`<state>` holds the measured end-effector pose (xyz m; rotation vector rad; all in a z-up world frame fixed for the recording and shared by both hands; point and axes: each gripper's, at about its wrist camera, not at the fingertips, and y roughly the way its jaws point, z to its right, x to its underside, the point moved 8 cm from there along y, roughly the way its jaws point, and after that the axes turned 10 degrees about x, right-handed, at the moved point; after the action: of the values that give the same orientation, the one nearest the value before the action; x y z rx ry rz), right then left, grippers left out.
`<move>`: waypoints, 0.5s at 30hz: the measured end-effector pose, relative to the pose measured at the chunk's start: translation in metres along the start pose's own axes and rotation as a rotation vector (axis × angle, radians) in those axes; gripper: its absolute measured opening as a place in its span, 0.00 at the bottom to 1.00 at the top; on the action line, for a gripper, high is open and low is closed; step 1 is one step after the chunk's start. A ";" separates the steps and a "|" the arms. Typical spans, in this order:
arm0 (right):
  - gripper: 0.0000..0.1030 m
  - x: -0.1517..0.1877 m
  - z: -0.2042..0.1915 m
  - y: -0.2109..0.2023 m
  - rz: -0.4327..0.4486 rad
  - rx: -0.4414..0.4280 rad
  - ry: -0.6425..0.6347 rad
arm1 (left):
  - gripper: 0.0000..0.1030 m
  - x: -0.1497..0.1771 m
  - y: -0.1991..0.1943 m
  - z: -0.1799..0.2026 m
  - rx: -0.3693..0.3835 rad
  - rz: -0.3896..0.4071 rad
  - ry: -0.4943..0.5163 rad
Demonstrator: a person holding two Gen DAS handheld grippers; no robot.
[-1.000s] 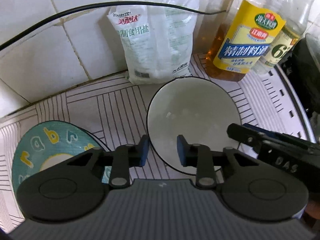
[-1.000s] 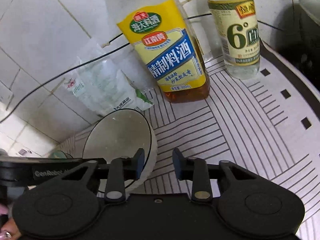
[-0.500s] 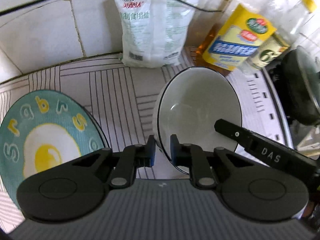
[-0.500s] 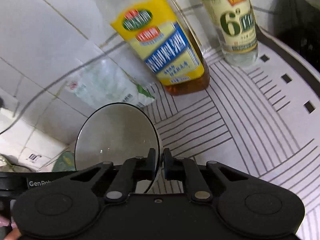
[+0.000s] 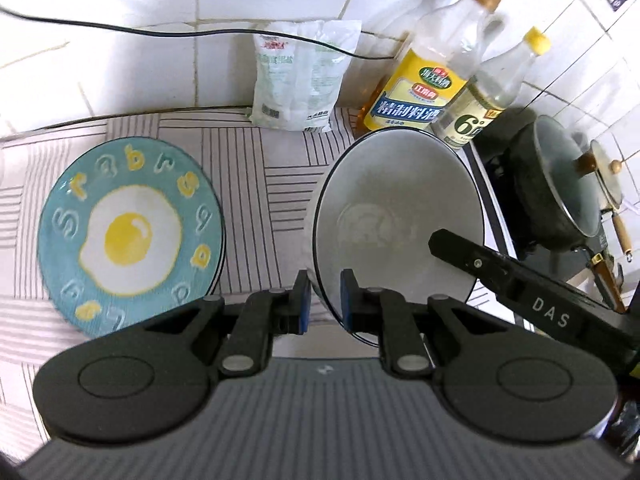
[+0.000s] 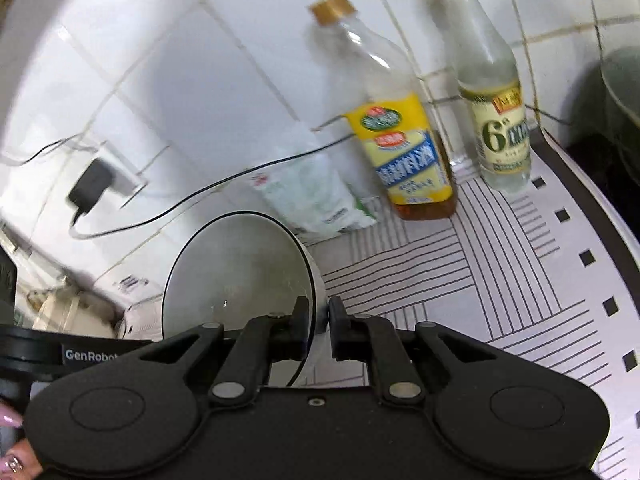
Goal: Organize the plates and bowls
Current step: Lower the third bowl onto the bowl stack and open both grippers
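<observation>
- The mat (image 5: 248,168), striped, covers the counter under everything; places below are given from the bowl.
- The pot (image 5: 560,184), dark with a lid, sits to the right of the bowl, past the mat's edge.
- The bowl (image 5: 400,216), white with a dark rim, is tilted and clear of the mat, held at two spots on its rim.
- The plate (image 5: 128,236), teal with a fried-egg print, lies flat on the mat to the left of the bowl, apart from it.
- The salt bag (image 5: 300,76) leans on the tiled wall behind the bowl.
- Two bottles, yellow-labelled (image 5: 424,80) and clear (image 5: 488,96), stand behind the bowl, to the right of the bag.
- The left gripper (image 5: 324,306) is clamped on the bowl's near rim.
- The right gripper (image 6: 319,326) pinches the bowl's right rim, one finger inside and one outside.
</observation>
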<state>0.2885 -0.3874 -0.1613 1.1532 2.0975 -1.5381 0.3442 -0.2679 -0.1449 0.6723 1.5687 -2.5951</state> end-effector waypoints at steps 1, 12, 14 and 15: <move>0.13 0.002 -0.004 -0.004 0.002 -0.001 -0.019 | 0.13 0.004 -0.005 0.001 -0.005 0.009 -0.003; 0.13 0.045 -0.025 -0.025 -0.004 -0.011 -0.242 | 0.13 0.064 -0.024 -0.006 -0.049 0.004 -0.090; 0.13 0.055 -0.027 -0.024 -0.001 0.001 -0.285 | 0.13 0.075 -0.020 -0.009 -0.055 -0.019 -0.104; 0.13 0.060 -0.027 -0.023 0.001 0.009 -0.304 | 0.13 0.079 -0.017 -0.010 -0.059 -0.032 -0.107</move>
<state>0.2395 -0.3399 -0.1741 0.8596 1.8891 -1.6090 0.2716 -0.2358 -0.1646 0.4996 1.6300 -2.5488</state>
